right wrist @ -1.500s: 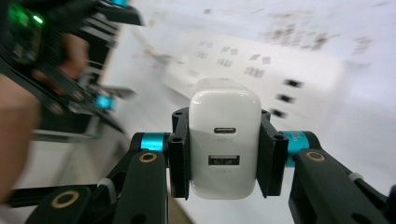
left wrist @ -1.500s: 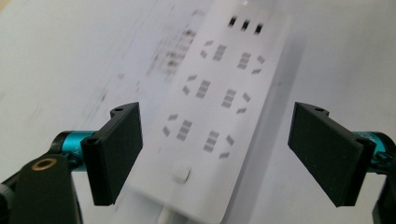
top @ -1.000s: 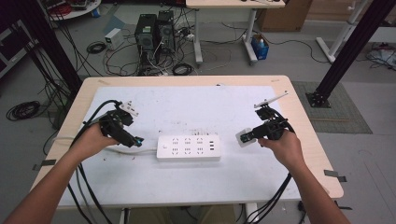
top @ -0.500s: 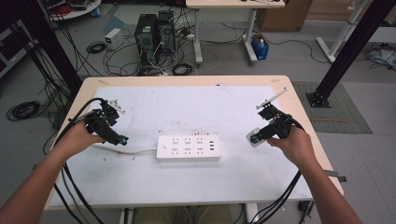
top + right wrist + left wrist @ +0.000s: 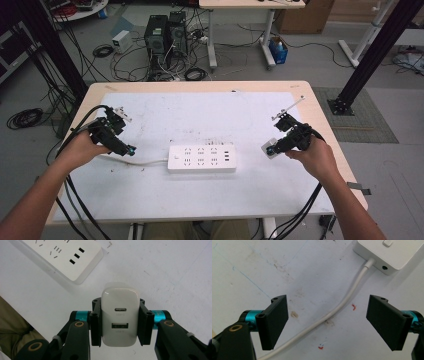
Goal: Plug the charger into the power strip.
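A white power strip [image 5: 201, 158] lies in the middle of the table, its white cord [image 5: 135, 161] running off to the left. My left gripper [image 5: 129, 149] hovers over that cord, jaws open, and the cord [image 5: 342, 302] passes between them untouched up to the strip's end [image 5: 387, 253]. My right gripper [image 5: 270, 148] is held right of the strip, shut on a white USB charger [image 5: 120, 317] whose two ports face the camera. A corner of the strip [image 5: 75, 262] shows beyond the charger.
The white table mat [image 5: 210, 120] is stained and scuffed. Black cables trail from both grippers off the near edge. Computer towers [image 5: 165, 35] and tangled cables sit on the floor behind the table, and a black frame post [image 5: 365, 55] stands at the right.
My left hand drew back to the left, away from the strip, then eased back a little along the cord. The right hand shifted slightly rightward, still gripping the charger.
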Motion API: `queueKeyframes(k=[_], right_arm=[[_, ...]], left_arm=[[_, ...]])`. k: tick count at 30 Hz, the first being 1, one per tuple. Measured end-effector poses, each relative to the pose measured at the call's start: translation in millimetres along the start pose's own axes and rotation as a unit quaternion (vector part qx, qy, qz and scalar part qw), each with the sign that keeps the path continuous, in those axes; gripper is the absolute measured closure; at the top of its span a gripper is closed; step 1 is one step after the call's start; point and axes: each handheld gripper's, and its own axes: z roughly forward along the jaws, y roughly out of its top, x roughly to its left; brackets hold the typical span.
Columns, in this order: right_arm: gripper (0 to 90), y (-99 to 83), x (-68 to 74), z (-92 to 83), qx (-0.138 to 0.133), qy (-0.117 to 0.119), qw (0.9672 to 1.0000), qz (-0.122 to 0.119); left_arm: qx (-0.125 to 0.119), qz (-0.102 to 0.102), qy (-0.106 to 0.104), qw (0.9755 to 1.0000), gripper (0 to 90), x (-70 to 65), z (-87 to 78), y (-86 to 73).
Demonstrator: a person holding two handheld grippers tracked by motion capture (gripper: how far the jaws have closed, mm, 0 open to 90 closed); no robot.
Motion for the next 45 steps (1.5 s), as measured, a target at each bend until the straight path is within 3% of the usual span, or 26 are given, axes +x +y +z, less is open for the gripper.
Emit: queueKeyframes(k=[5, 11, 20, 22, 26, 33, 41, 45], right_arm=[[62.4, 3.5, 5.1, -0.3, 0.007, 0.008, 0.9999, -0.001], [62.4, 18.5, 15.4, 0.7, 0.013, 0.011, 0.9995, -0.028], [62.4, 51.4, 32.4, 9.2, 0.039, 0.020, 0.9957, -0.082], [62.5, 65.9, 41.8, 14.3, 0.047, 0.028, 0.9919, -0.115], [62.4, 82.1, 52.2, 22.2, 0.050, 0.039, 0.9873, -0.146], [62.5, 105.5, 72.7, 45.6, 0.061, 0.052, 0.9734, -0.215], [62.4, 119.9, 81.1, 68.9, 0.080, 0.056, 0.9656, -0.241], [62.4, 124.0, 86.4, 78.1, 0.088, 0.055, 0.9554, -0.277]], left_arm=[[0.009, 0.008, 0.001, 0.9999, 18.0, -0.8, 2.2, 1.2], [0.028, 0.018, 0.001, 0.9995, 18.0, -2.6, 8.6, -1.3], [0.025, 0.018, -0.003, 0.9995, 18.0, -2.6, 17.4, -4.0], [0.026, 0.020, -0.003, 0.9995, 18.0, -2.3, 19.4, -3.1], [0.029, 0.025, -0.003, 0.9993, 18.0, -3.3, 21.3, -2.2], [0.016, 0.041, -0.005, 0.9990, 18.0, -4.6, 23.7, -2.4], [0.014, 0.043, -0.014, 0.9989, 18.0, -6.3, 28.3, -4.2], [0.015, 0.042, -0.021, 0.9988, 18.0, -5.6, 33.0, -6.5]])
